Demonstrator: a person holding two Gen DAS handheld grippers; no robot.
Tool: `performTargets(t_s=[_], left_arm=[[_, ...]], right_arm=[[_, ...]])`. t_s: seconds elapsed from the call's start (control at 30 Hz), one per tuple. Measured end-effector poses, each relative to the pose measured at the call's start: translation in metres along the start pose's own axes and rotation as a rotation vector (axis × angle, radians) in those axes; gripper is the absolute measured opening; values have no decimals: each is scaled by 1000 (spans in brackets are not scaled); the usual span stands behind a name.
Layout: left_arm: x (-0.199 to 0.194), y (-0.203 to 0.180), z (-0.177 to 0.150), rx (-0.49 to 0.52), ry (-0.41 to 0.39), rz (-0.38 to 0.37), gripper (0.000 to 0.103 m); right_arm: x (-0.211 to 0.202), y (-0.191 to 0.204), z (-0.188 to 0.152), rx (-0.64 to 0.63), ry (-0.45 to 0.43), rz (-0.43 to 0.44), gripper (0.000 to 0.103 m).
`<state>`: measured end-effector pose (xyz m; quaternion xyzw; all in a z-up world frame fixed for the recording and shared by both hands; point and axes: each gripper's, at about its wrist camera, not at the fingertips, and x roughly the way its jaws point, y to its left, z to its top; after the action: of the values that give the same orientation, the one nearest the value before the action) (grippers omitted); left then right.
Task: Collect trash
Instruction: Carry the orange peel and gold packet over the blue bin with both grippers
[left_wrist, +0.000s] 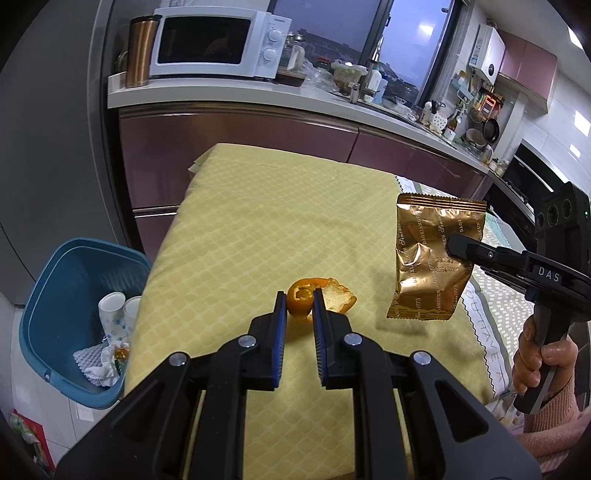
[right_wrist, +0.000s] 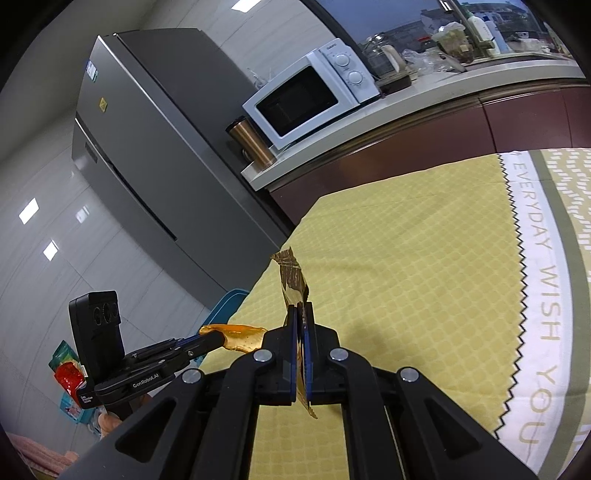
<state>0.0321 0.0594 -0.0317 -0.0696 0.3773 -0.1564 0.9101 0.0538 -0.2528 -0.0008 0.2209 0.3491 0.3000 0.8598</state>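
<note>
Both pickups underway: right gripper (right_wrist: 303, 314) clenches gold wrapper (left_wrist: 430, 258); left gripper (left_wrist: 299, 299) fingers grip orange peel (left_wrist: 319, 297). Next, carry to blue bin (left_wrist: 55, 280) at 9 o'clock.

wrapper (left_wrist: 428, 258): glossy crinkled gold foil | tablecloth (left_wrist: 258, 229): matt quilted cloth | bin (left_wrist: 48, 295): smooth blue plastic

Both wrist views look closely along their fingers across the shared yellow tablecloth (left_wrist: 258, 229).
</note>
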Motion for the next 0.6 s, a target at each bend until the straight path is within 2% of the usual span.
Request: performTargets(t_s=[0.6], left_arm=[[-26, 28, -2, -51, -29, 38, 14]], right_arm=[[31, 26, 7, -46, 48, 57, 2]])
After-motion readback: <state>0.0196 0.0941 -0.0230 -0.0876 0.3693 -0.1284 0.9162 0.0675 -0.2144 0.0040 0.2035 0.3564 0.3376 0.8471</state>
